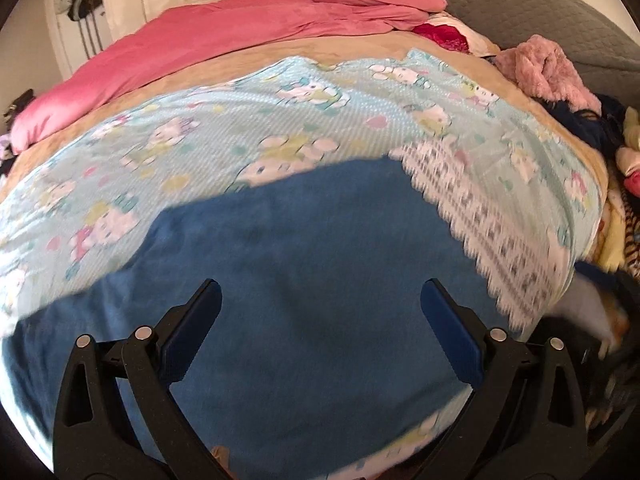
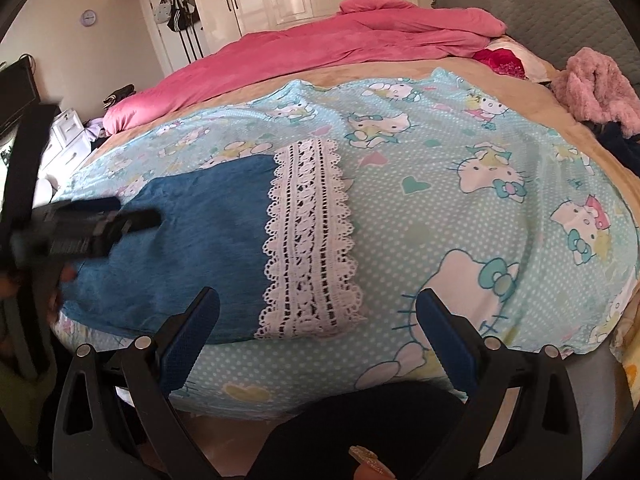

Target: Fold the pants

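Blue pants (image 2: 188, 248) with a lace hem (image 2: 308, 240) lie flat, long axis crosswise; directly under the wide-open, empty left gripper (image 1: 320, 320), ahead-left of the equally spread, empty right gripper (image 2: 318, 320). The left is nearer.

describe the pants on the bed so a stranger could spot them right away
On the bed, find the pale blue cartoon-cat sheet spread below the pink quilt. The pants lie flat on its left part. They are the only plain dark blue cloth there, ending in a white lace band.
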